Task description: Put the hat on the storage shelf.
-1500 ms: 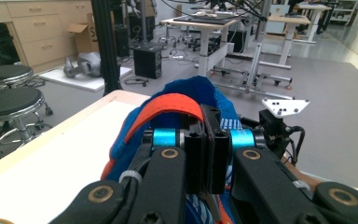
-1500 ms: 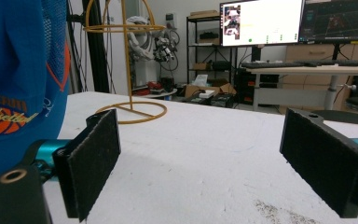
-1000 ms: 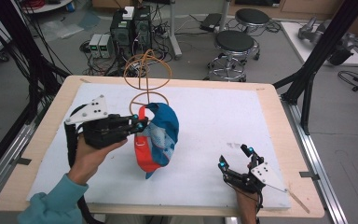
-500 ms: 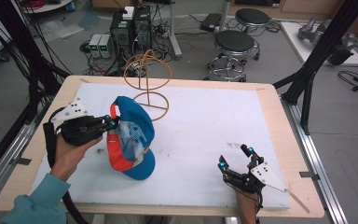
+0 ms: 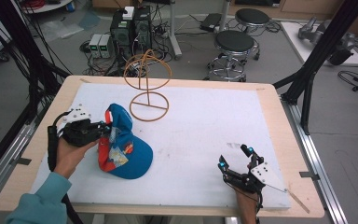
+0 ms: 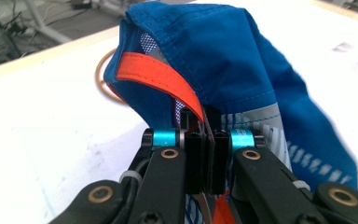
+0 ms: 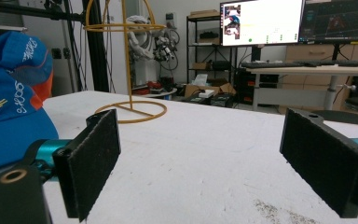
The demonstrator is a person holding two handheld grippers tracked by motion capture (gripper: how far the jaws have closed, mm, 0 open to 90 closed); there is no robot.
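A blue cap (image 5: 123,148) with orange trim and a basketball print lies on the white table cover (image 5: 205,121) at the left, its brim toward the front. My left gripper (image 5: 103,129) is shut on the cap's rear edge; in the left gripper view the jaws pinch the blue fabric (image 6: 242,79) beside the orange strap (image 6: 161,77). A yellow wire hat stand (image 5: 147,86) rises behind the cap, bare. My right gripper (image 5: 237,157) rests near the front right edge, open, with nothing between its pads (image 7: 95,161). From there the cap (image 7: 9,112) lies far left and the stand (image 7: 128,60) ahead.
Black frame posts (image 5: 307,79) flank the table. Stools (image 5: 233,46), computer boxes and cables sit on the floor beyond the far edge. A monitor (image 7: 261,21) and desks stand in the room behind the stand.
My left gripper has carried the cap leftward and down from beside the stand onto the table cover. The right gripper has stayed put.
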